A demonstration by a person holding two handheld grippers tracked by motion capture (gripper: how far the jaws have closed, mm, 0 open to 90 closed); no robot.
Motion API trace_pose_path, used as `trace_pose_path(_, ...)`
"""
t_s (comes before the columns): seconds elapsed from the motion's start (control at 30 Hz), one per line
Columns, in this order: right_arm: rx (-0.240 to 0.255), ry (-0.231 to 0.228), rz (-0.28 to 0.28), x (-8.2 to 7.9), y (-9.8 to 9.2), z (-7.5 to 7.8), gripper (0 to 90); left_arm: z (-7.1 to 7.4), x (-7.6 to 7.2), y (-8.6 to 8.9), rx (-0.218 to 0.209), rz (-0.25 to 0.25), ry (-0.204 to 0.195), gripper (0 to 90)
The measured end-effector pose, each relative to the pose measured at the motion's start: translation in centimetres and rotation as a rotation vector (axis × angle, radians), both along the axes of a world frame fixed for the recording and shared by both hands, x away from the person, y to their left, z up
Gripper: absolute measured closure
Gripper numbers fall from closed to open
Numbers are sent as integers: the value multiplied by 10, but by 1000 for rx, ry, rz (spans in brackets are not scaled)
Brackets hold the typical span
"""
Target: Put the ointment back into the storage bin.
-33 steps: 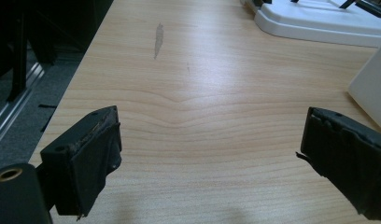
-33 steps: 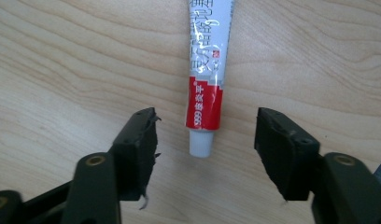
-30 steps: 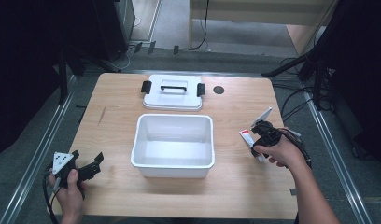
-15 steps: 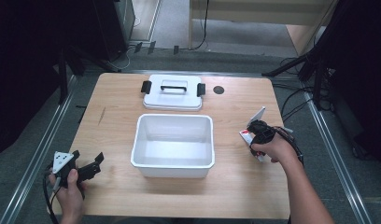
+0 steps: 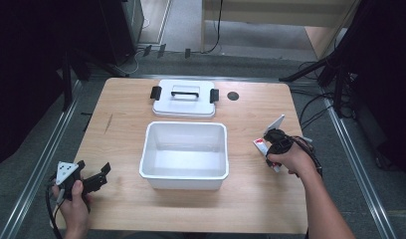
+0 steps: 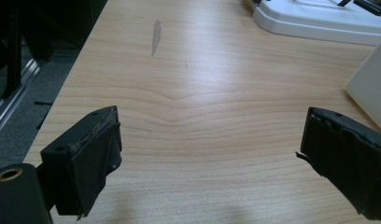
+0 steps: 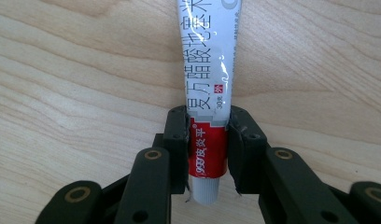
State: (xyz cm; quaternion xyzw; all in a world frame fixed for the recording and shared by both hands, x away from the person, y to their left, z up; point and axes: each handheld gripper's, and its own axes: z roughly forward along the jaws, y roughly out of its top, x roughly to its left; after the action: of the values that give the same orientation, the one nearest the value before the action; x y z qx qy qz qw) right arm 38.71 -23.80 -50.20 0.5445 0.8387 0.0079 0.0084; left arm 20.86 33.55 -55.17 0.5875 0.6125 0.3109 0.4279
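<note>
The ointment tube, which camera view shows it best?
The right gripper view: the tube, white with a red band, shows close up, with the right gripper closed on it. In the high view it is small. The left gripper view looks across bare table.

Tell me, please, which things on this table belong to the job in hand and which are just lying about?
In the job:
- tube, clamped in the right claw
- open white bin, probably its destination

Lying about:
- bin lid
- left claw, open and idle
</note>
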Motion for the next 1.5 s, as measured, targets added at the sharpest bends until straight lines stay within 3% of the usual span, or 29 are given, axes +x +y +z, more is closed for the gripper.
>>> trace_pose_path(0.2, 5, -1, 35, -1, 0, 3, 727, 0, 0, 0, -3, 0, 2, 57)
trace_pose_path(0.53, 15, -44, 103, -2, 16, 38, 728, 0, 0, 0, -3, 1, 3, 60)
trace_pose_path(0.83, 35, -51, 139, 1, 28, 59, 728, 0, 1, 0, -3, -2, 10, 61)
trace_pose_path(1.07, 54, -77, 165, 6, 41, 88, 728, 0, 1, 0, 0, -4, 10, 62)
trace_pose_path(1.5, 72, -93, 226, 8, 65, 119, 728, 0, 1, 0, -1, -4, 10, 62)
